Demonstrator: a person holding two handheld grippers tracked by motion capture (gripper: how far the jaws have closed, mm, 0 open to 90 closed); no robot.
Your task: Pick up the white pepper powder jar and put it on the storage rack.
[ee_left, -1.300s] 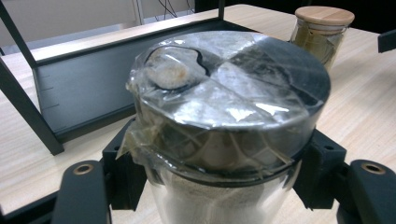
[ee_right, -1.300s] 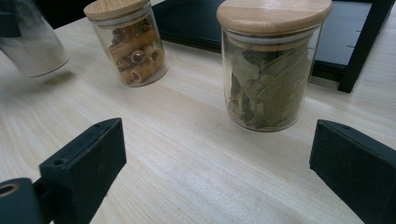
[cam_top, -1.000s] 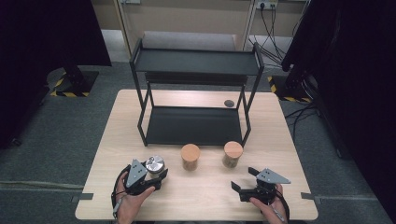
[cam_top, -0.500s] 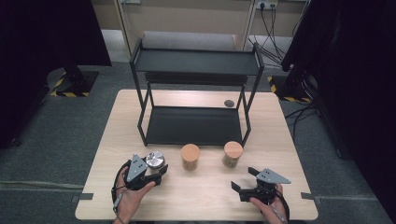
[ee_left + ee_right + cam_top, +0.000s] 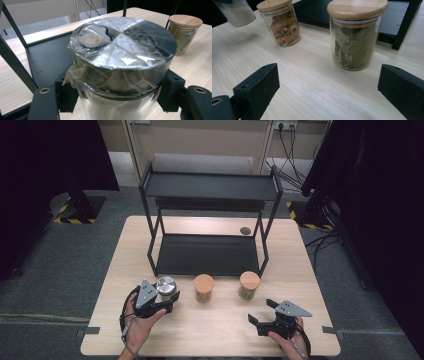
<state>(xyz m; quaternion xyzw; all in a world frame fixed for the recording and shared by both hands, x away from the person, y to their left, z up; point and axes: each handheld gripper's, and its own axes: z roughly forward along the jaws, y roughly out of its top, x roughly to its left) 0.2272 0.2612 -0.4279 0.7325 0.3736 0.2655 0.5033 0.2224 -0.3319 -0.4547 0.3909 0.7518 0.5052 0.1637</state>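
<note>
We see the left gripper [image 5: 167, 296] clamped on the foil-lidded jar [image 5: 165, 285], pads against its glass just under the lid, at the near-left part of the table [image 5: 220, 340]. The right gripper [image 5: 261, 312] stands wide, holding nothing, near the bay-leaf jar [image 5: 354, 37]. Against the earlier frames, the left hand has shifted only slightly; the right has not moved. The held jar has a shiny lid wrapped in crinkled film and pale powder inside.
</note>
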